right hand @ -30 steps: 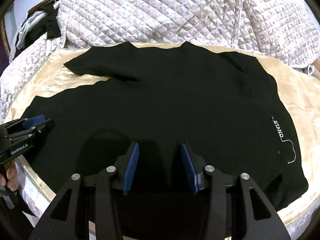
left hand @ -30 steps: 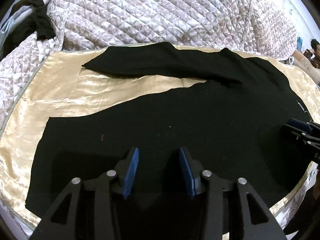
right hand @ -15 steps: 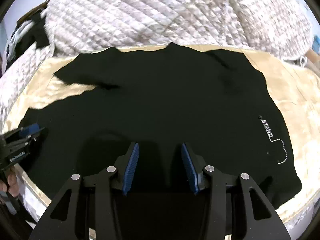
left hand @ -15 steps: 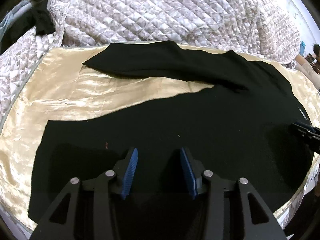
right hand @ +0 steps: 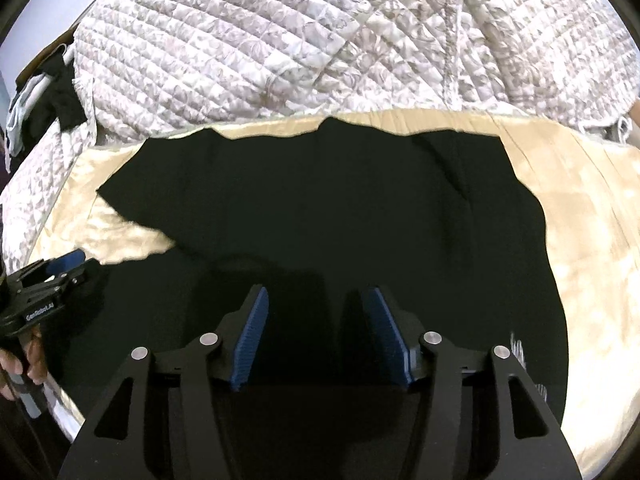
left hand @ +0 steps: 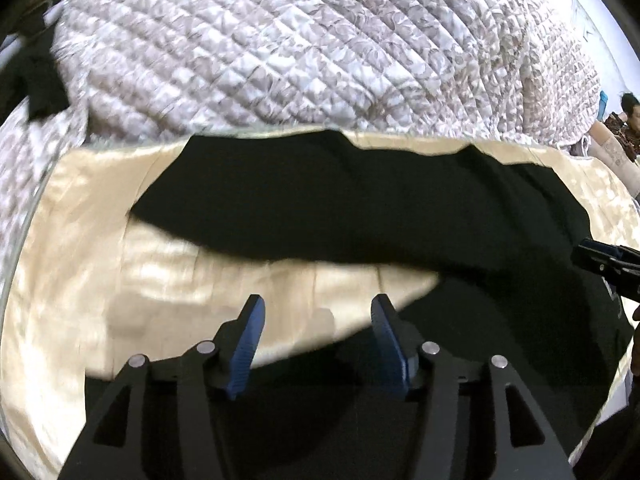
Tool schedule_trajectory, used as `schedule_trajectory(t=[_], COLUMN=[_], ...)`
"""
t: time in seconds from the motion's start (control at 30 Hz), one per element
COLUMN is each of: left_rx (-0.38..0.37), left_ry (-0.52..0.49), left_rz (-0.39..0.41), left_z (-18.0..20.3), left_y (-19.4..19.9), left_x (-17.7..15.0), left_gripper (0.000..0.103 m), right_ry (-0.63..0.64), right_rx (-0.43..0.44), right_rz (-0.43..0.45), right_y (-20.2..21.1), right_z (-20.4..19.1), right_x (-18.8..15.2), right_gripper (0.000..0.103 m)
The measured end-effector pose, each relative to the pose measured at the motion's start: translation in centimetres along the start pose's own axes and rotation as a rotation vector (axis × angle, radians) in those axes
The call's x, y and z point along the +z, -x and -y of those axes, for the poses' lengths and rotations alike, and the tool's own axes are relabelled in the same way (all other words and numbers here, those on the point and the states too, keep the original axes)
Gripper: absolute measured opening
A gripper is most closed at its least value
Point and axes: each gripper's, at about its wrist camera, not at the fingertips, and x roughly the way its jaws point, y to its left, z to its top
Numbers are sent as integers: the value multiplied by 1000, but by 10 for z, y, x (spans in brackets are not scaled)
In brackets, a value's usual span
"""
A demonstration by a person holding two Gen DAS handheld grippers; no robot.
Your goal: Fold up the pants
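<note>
Black pants (left hand: 360, 208) lie spread on the cream sheet (left hand: 80, 240), waist to the right. Since 1 s ago I've pushed both grippers fwd: left gripper (left hand: 316, 340) now over the crotch gap, right gripper (right hand: 314, 328) over the seat. Both jaws apart, empty. Fold not begun. Only right view shows waist-side logo (right hand: 518, 350); quilt (right hand: 320, 40) behind sheet.

A bed covered by a shiny cream satin sheet (left hand: 80, 264) carries the black pants (right hand: 320, 208) spread flat across it, with a quilted floral blanket (right hand: 280, 40) heaped along its far edge.
</note>
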Motion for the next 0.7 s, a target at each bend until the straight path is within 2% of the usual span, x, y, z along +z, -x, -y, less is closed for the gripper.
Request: schedule_trajectory(t=[0.23,0.4,0.5,0.63,0.67,0.7], left_rx=[-29,18,49,73,94,109], left_ry=[-2,-17,-15,-18,-39,-57], left_rz=[18,-7,-28,-69,-2,15], left_z=[2,4,2,4,5,8], left_y=[-43,-96,-127,-161,-165,-166], left_x=[67,105,120,125,124,123], left_gripper=[68,69,69,69,70,70], right_ry=[10,28,34,42,35,35], right_rx=[7,-14,-31,-106,-120,-127], right_rz=[4,-17,-50,-86,-107,-98], right_y=[-38,-84,-111,-144,-152,-154], right_z=[3,0,-1,5,7,8], right_x=[60,103,118,132,133,133], right_gripper=[59,59,59,59,59,59])
